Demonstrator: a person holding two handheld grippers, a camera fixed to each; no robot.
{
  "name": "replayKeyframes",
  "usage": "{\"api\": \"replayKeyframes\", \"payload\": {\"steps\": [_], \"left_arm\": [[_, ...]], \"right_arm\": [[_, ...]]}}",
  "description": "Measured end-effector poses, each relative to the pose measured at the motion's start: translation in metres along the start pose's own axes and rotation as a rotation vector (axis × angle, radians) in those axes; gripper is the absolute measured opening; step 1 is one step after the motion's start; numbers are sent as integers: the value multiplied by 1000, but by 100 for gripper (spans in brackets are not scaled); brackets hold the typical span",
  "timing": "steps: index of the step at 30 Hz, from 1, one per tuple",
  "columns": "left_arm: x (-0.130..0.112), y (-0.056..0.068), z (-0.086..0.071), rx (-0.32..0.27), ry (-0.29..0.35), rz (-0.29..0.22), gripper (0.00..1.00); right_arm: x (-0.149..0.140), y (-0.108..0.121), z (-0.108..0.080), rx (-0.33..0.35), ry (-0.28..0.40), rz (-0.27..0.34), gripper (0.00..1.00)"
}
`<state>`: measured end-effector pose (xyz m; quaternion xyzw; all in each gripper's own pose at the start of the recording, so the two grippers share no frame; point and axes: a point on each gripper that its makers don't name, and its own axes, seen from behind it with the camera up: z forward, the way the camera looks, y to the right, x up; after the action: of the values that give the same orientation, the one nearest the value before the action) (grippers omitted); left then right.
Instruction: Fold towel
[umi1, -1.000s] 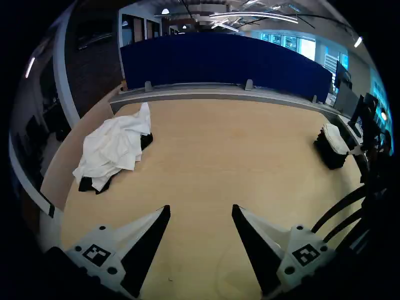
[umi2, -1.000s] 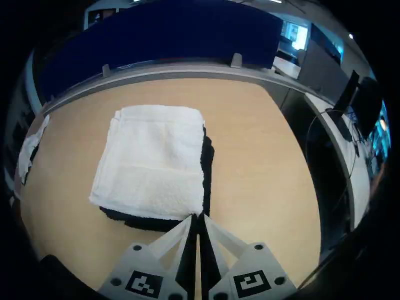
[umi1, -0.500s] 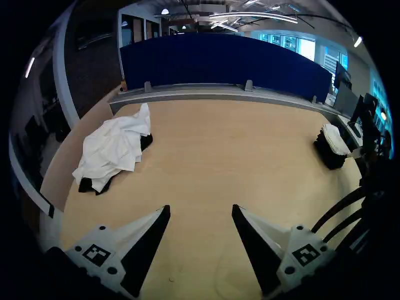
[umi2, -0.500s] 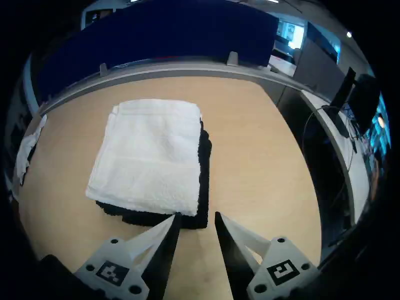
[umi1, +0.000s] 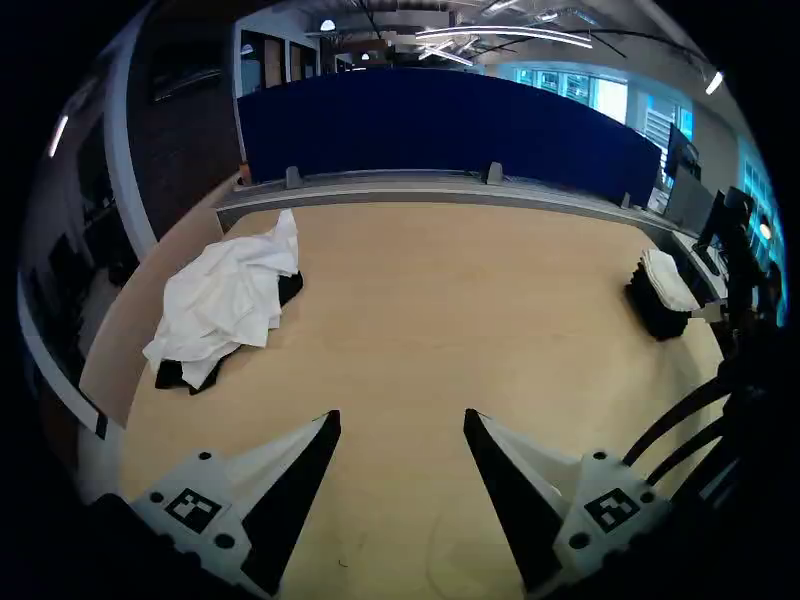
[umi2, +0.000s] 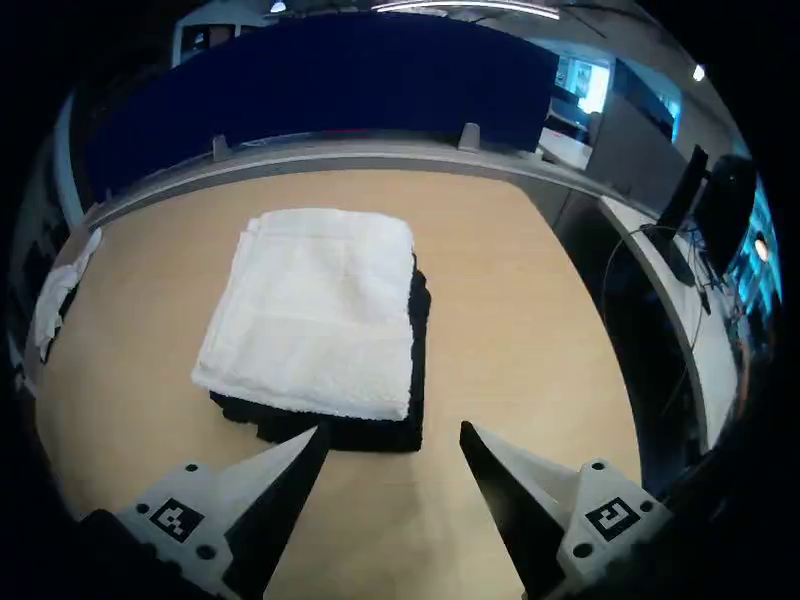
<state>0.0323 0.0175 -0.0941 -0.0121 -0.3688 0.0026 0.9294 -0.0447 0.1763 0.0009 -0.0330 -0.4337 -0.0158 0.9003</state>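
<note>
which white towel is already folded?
The white towel on the black stack before the right gripper: flat, square edges. The crumpled towel lies heaped across the table.

Dim, bluish overhead light; fisheye-warped edges

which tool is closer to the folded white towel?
Right. The right tool is open just short of the folded white towel, at its near edge. The left tool is open well across the table from it, with the towel far off to its right.

Open tabletop (umi1: 430, 300) between crumpled white towel (umi1: 222, 300) and folded towel stack (umi2: 315, 305), blue divider (umi1: 440, 120) walling far edge
</note>
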Motion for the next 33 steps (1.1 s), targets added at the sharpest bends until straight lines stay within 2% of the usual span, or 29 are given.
{"api": "replayKeyframes", "payload": {"steps": [6, 15, 25, 33], "left_arm": [[1, 0, -1, -3, 3, 4, 92], [0, -3, -2, 0, 6, -4, 92], [0, -11, -5, 18, 6, -20, 91], [-3, -18, -5, 41, 0, -38, 92]], "right_arm": [[12, -8, -6, 16, 42, 4, 100], [59, -31, -7, 81, 128, -6, 100], [109, -44, 12, 115, 162, -29, 100], [130, -51, 34, 132, 157, -41, 100]]}}
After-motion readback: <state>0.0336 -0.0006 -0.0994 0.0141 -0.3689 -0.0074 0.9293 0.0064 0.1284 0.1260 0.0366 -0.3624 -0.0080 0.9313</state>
